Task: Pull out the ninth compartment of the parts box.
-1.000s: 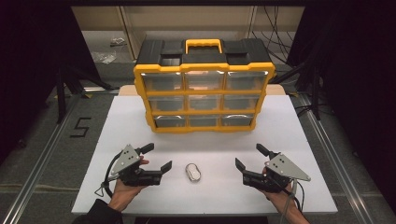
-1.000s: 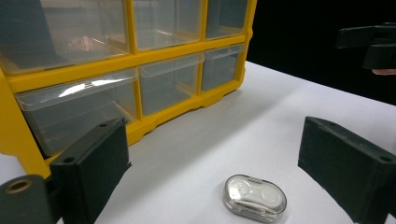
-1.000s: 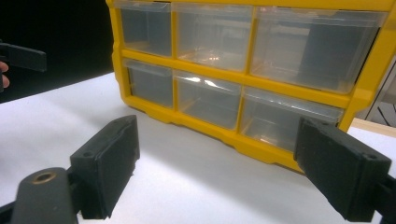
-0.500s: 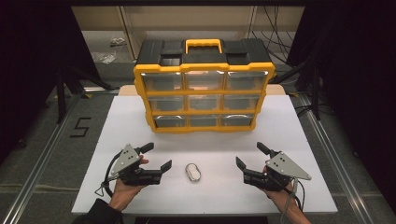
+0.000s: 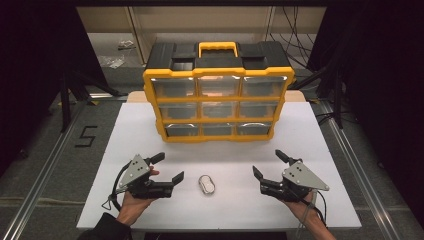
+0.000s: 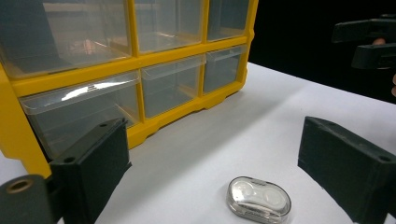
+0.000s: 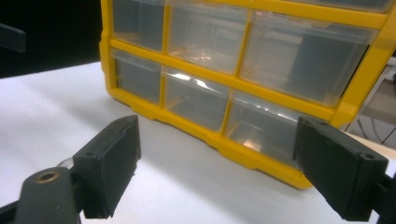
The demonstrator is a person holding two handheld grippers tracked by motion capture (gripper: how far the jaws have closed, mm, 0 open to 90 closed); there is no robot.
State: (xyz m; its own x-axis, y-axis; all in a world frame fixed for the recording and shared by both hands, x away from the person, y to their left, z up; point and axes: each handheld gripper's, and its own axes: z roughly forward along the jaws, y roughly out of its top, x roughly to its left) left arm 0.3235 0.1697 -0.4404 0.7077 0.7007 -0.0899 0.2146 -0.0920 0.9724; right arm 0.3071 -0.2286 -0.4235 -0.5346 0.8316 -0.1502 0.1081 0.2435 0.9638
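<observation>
I see a yellow-framed drawer cabinet (image 5: 218, 105) with a black top, a yellow handle and clear, colourless drawers. It stands on a plain white table (image 5: 150, 130). In front of the cabinet lies a small clear case (image 5: 206, 183) with a whitish inside. My left gripper (image 5: 167, 168) and right gripper (image 5: 267, 164), either side of the case, are black with grey plates.

Wide open white bench (image 5: 320, 135) across the lower half of the high view. The one thing lying in that lane is the small clear case (image 5: 205, 183), dead centre, with bare bench on both sides. Left gripper (image 5: 165, 169) and right gripper (image 5: 270, 164) flank it, well apart. The yellow drawer cabinet (image 5: 217, 90) walls off the upper middle, with open strips of bench at either end.
</observation>
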